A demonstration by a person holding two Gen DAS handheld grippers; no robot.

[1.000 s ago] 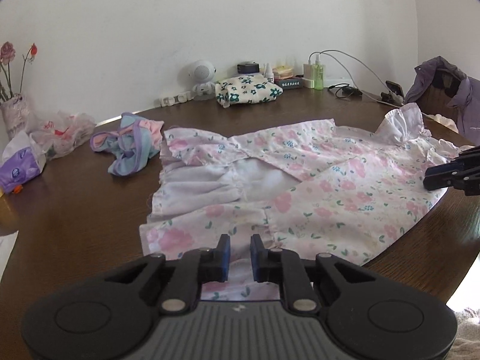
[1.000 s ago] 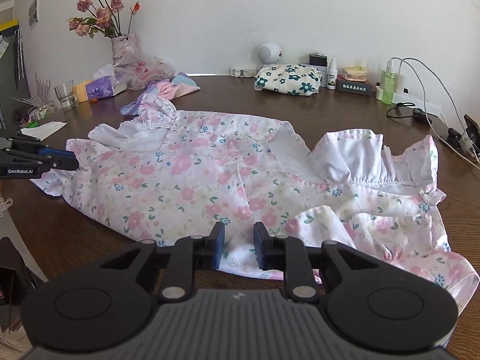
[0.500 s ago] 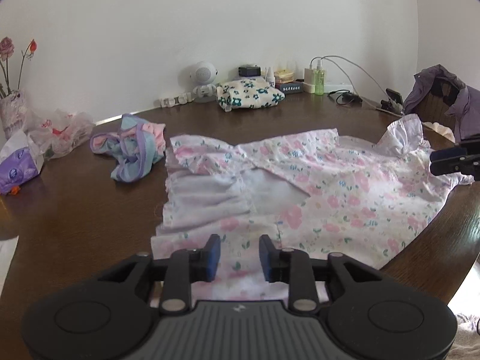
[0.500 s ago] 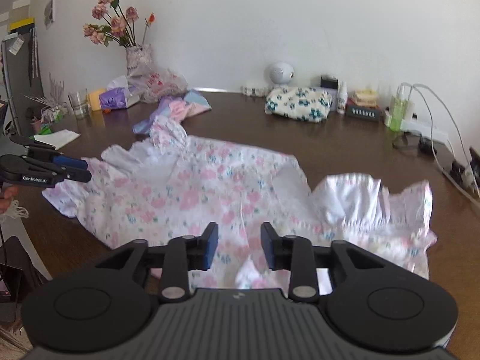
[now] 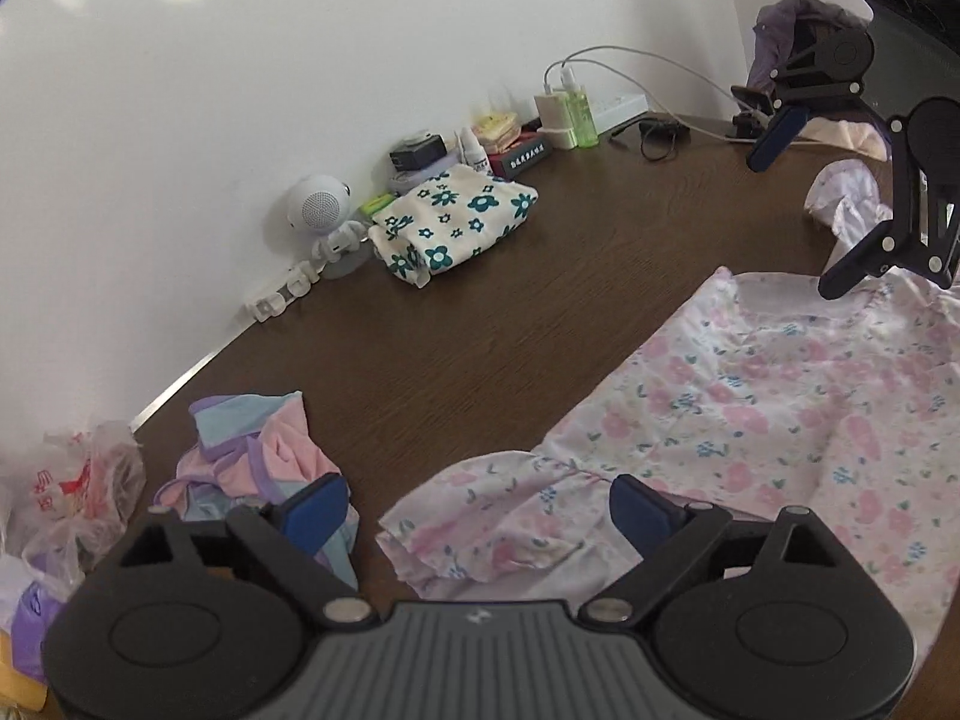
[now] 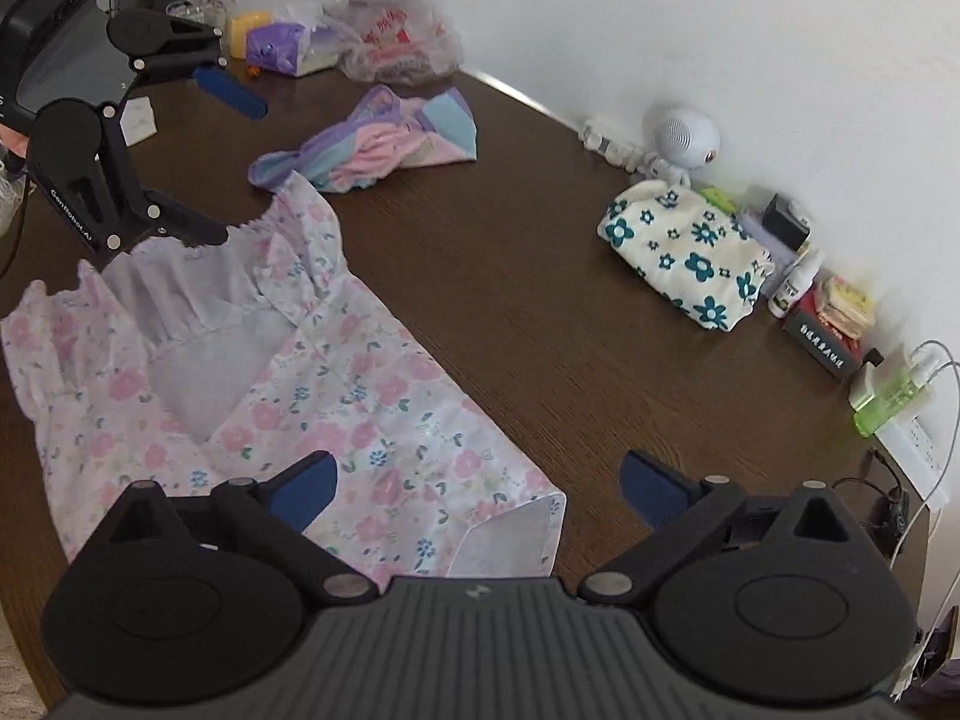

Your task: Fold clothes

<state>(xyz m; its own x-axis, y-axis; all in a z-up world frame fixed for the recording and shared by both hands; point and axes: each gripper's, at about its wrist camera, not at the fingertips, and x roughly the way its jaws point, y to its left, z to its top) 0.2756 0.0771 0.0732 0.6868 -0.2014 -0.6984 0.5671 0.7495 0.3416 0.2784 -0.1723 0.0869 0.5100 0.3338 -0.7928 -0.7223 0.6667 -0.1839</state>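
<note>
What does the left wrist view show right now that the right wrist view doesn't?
Left wrist only: the purple jacket and the right gripper, jaws wide after just opening, empty. Right wrist only: the left gripper, likewise just opened, empty, and the yellow box. Both: the floral dress flat on the table, the folded flowered cloth, and the pastel garment.

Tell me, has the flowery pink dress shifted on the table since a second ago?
Yes. The dress has been folded in half: its near edge was carried away from the camera, toward the wall-side folded floral cloth. Both grippers' jaws have just been opening, nothing between them.
</note>
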